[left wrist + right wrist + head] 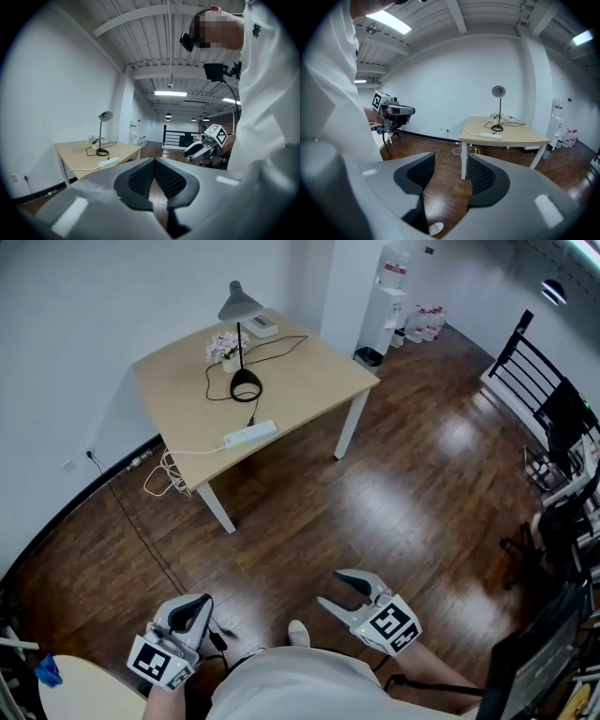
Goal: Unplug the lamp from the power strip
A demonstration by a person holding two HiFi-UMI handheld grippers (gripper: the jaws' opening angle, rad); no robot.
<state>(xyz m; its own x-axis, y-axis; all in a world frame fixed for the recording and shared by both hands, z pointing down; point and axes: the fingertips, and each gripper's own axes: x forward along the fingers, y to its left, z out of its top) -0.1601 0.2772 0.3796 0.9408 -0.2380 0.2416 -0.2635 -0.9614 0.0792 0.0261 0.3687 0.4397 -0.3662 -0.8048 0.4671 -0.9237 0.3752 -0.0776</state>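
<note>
A grey desk lamp (239, 334) stands on the light wooden table (309, 381) across the room. Its black cord runs to a white power strip (250, 434) near the table's front edge. Both grippers hang low by the person's body, far from the table. My left gripper (202, 601) is shut with nothing in it; in its own view the pads meet at the tip (154, 160). My right gripper (330, 588) is open and empty, its jaws wide apart (452, 164). The right gripper view shows the lamp (498, 108) and the strip (490, 136) far ahead.
A small flowerpot (225, 345) and a white box (262, 327) sit by the lamp. White cable (164, 474) is coiled on the wood floor under the table. A water dispenser (386, 306) stands behind, black chairs (534, 362) at right, a round tabletop (84, 690) at bottom left.
</note>
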